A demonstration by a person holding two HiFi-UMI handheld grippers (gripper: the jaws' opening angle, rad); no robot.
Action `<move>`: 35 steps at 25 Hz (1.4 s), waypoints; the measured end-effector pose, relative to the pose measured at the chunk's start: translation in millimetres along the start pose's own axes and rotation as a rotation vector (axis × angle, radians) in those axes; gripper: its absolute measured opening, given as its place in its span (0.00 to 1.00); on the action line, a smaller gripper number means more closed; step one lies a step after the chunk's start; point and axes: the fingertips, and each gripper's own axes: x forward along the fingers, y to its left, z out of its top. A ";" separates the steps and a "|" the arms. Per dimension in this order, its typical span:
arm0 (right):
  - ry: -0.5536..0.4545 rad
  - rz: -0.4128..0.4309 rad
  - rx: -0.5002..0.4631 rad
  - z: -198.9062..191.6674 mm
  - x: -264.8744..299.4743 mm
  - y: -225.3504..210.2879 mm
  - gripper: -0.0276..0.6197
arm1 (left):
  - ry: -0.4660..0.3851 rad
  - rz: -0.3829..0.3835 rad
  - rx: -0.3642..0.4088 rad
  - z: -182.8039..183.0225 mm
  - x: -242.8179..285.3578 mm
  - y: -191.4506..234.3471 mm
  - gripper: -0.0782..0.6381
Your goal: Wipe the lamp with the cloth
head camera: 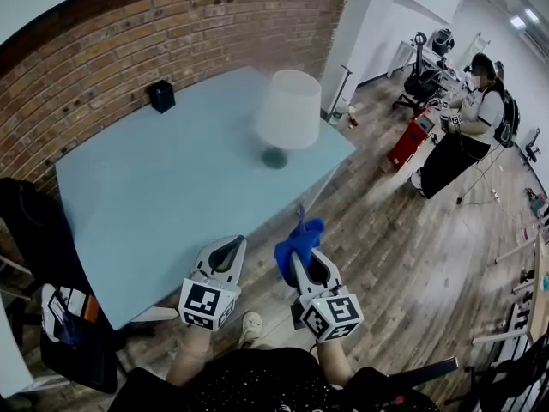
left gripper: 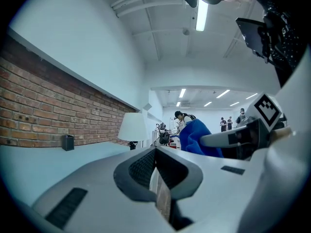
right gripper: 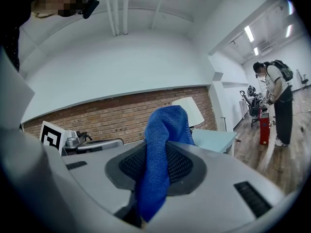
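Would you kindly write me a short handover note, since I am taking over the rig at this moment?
Left hand-held gripper: shut, empty, at the near edge of the table.
Right hand-held gripper: shut on the blue cloth, beside it.
Lamp: upright near the table's far right corner, apart from the cloth.
Done: cloth picked up. Left: carry it to the lamp and wipe it.

Open office: swivel chairs [head camera: 422, 82], strip lights [left gripper: 200, 16]

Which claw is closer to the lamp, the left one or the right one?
Right, by a little. The right claw, gripping the blue cloth, is almost straight in front of the lamp, off the table edge. The left claw is beside it, farther left.
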 end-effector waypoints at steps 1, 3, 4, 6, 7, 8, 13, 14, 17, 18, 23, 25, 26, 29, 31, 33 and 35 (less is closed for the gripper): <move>0.002 0.003 -0.001 1.3 5.6 -5.8 0.19 | 0.001 0.003 -0.002 -0.2 7.5 2.3 0.12; 0.005 0.014 -0.003 3.7 16.6 -16.0 0.19 | 0.002 0.013 -0.004 -1.3 22.4 7.3 0.12; 0.005 0.021 -0.005 5.0 21.6 -20.9 0.19 | 0.002 0.020 -0.004 -1.8 29.6 9.3 0.12; 0.002 0.037 -0.007 7.4 29.3 -31.2 0.19 | -0.004 0.035 -0.002 -1.7 42.0 10.6 0.12; -0.001 0.041 -0.006 8.3 32.2 -36.8 0.19 | -0.007 0.041 0.001 -1.3 47.3 10.3 0.12; -0.006 0.043 -0.004 9.2 35.0 -42.8 0.19 | -0.010 0.046 0.004 -0.9 52.4 10.0 0.12; -0.027 0.079 0.020 11.8 46.0 -56.0 0.19 | -0.007 0.066 0.018 -0.7 66.2 12.3 0.12; -0.028 0.091 0.022 12.1 47.1 -56.1 0.19 | -0.005 0.072 0.019 -1.1 68.1 13.2 0.12; -0.028 0.088 0.026 12.4 49.8 -62.9 0.19 | 0.002 0.076 0.021 -2.7 76.4 12.3 0.12; -0.028 0.085 0.031 13.3 50.4 -66.1 0.19 | 0.005 0.074 0.023 -3.2 79.3 11.5 0.12; -0.047 0.053 0.053 26.0 53.0 -86.7 0.19 | 0.029 0.076 0.021 -3.0 96.5 17.9 0.12; -0.062 0.034 0.075 33.7 57.6 -96.6 0.19 | 0.032 0.065 0.021 -0.7 108.8 21.4 0.12; -0.068 0.033 0.080 37.9 60.9 -100.8 0.19 | 0.031 0.055 0.023 0.6 116.8 22.3 0.12; -0.076 0.036 0.078 46.4 73.8 -112.9 0.19 | 0.032 0.029 0.035 2.4 144.5 25.8 0.12; -0.073 0.031 0.074 47.9 82.7 -122.3 0.19 | 0.027 0.019 0.039 3.6 162.3 30.2 0.12; -0.065 0.024 0.070 49.2 94.8 -132.4 0.19 | 0.020 0.011 0.037 5.6 178.6 37.2 0.12; -0.060 0.022 0.059 54.4 110.7 -142.4 0.19 | 0.011 0.014 0.034 9.2 194.1 47.8 0.12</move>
